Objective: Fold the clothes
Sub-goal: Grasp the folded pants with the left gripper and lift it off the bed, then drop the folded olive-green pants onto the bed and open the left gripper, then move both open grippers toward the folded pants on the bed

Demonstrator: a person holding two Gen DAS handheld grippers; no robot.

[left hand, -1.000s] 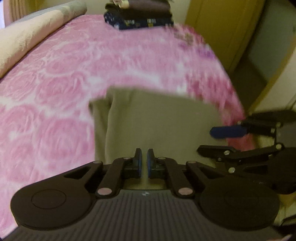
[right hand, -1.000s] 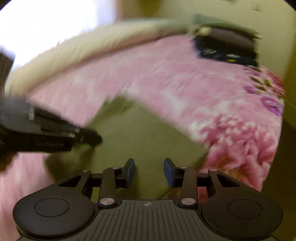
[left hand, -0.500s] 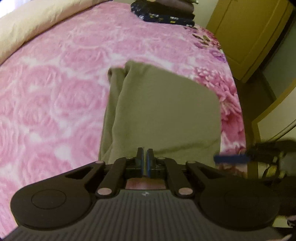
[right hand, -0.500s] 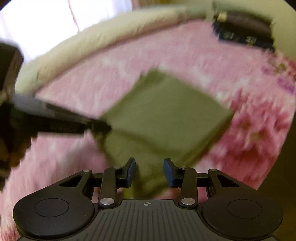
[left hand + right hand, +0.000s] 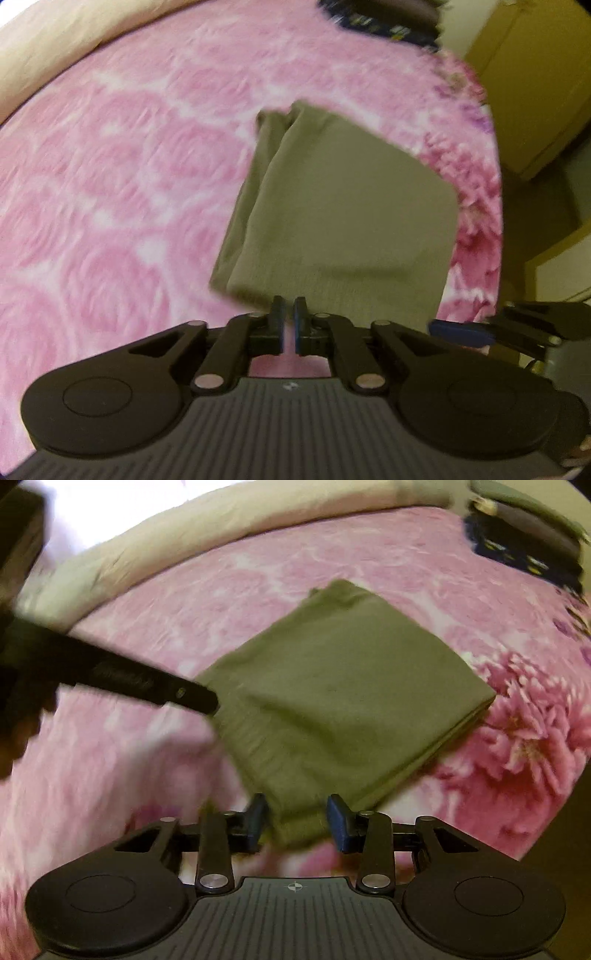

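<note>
Olive garment [image 5: 332,686] folded square on the bed [image 5: 184,602]!
Your left hand-held gripper [image 5: 289,325] nearly together, empty; right hand-held gripper [image 5: 297,821] apart; dark stack [image 5: 524,550] at one o'clock.

A bed takes up most of both views, covered by a pink bedspread [image 5: 122,192] printed with large pale rose shapes and, near one edge, darker pink and purple flowers [image 5: 528,734]. Along the far side of the bed lies a long cream bolster or rolled quilt [image 5: 229,528]. Bright white light, washed out, comes from behind it in the right wrist view [image 5: 110,502]. Beside the bed stands yellow-brown wooden furniture, a wardrobe or door [image 5: 532,85]. The wall [image 5: 443,489] beyond looks pale. The floor between bed and wardrobe lies in dim shadow.
</note>
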